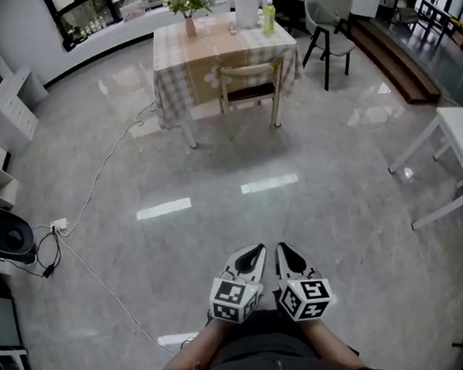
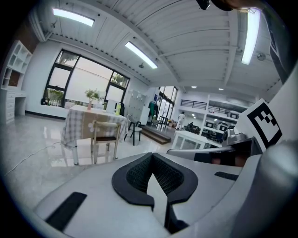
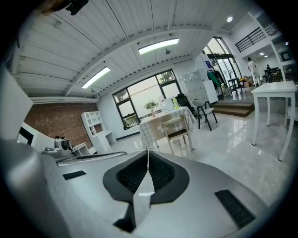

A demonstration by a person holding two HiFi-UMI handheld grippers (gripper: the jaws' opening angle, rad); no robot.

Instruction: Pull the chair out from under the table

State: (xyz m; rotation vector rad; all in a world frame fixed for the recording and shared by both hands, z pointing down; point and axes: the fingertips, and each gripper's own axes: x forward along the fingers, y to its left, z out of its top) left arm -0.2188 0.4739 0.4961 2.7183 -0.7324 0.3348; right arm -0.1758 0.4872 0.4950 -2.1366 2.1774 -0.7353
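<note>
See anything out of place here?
Only a loose white cable snaking across the floor from the power strip toward the table; possible trip hazard. The chair sits tucked in, nothing spilled.

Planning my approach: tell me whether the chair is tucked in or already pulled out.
Tucked in. The chair stands upright, pushed close against the table at its cloth-covered front edge.

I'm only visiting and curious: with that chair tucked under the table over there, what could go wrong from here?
The tablecloth hangs close beside the wooden chair; pulling it might drag the cloth and tip the flower vase or green bottle. A white cable lies on the floor at left, a possible trip hazard.
</note>
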